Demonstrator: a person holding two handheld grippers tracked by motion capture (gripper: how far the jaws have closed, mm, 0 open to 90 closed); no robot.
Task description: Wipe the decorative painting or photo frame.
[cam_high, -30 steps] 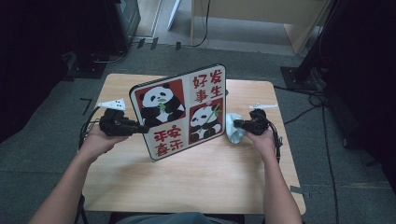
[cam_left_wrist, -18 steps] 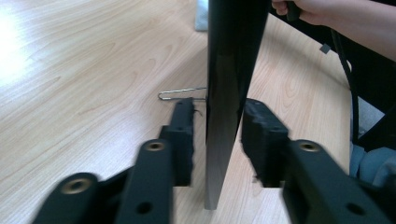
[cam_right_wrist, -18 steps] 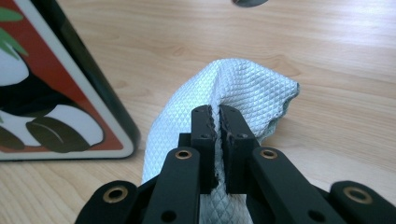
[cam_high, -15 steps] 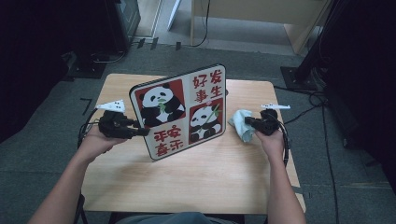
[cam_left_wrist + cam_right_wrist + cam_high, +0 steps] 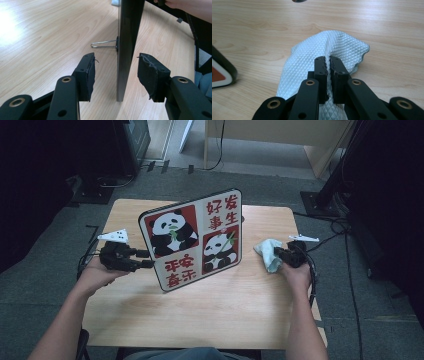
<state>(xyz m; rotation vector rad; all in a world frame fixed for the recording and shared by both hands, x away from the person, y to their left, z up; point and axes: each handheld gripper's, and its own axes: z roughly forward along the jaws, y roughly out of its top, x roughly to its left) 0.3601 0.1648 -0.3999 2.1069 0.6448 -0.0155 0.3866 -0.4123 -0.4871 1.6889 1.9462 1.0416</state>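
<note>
A panda picture board [image 5: 195, 240] with red Chinese characters stands upright in the middle of the wooden table [image 5: 250, 315]. My left gripper [image 5: 148, 259] is at its left edge. In the left gripper view the board's thin dark edge [image 5: 127, 30] stands between the jaws of that gripper [image 5: 116, 56]. The jaws have just been opening, and neither pad touches the board. A wire stand [image 5: 102, 44] props the board from behind. To the board's right, my right gripper [image 5: 277, 254] [image 5: 327, 60] is shut on a pale blue quilted cloth [image 5: 267, 252] [image 5: 312, 57] that rests on the table.
Dark equipment and cables lie on the grey floor around the table, with a black stand base [image 5: 320, 200] at the right. The board's rounded corner [image 5: 222, 72] shows at the left of the right gripper view. Bare tabletop runs along the near side.
My left gripper's jaws have opened off the board's left edge. My right gripper has carried the cloth rightward, away from the board's right side. The board still stands.
</note>
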